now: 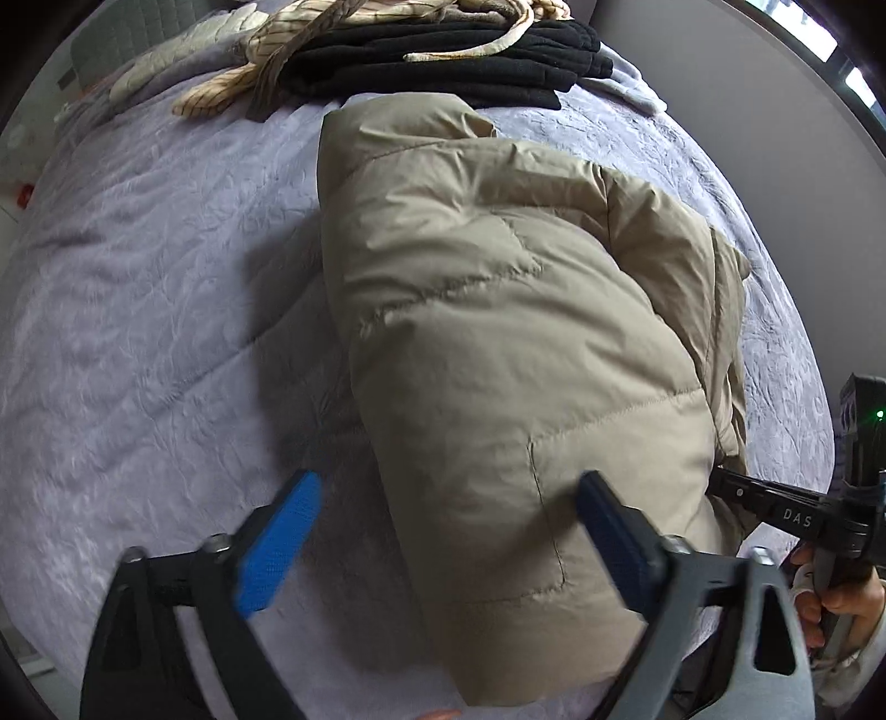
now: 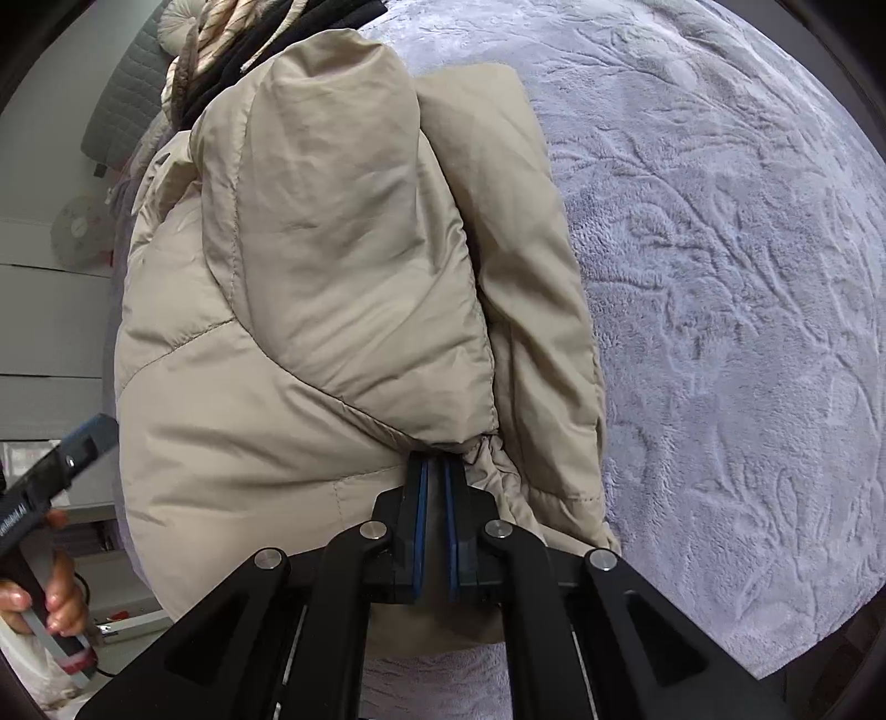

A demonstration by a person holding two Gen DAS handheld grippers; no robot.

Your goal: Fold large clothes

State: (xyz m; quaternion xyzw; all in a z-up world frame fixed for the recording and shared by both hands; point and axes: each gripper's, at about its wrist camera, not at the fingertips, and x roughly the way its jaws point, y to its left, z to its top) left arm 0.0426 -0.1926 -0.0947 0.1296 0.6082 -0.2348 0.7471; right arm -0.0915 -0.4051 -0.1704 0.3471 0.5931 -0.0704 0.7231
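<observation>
Between the closed right fingers (image 2: 434,471) sits the puffer jacket (image 2: 310,310) cuff, steadying the fold, while the left fingers (image 1: 443,531) gape over its edge.

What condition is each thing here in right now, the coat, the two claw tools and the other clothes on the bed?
Beige puffer jacket: folded into a thick bundle on the bed.
Left gripper: open, fingers either side of the jacket's near edge.
Right gripper: shut on a gathered bit of the jacket's edge.
Black clothes: stacked folded.
Striped cream garment: loose, draped over the black stack.
Lilac bedspread: spread out, wrinkled.
</observation>
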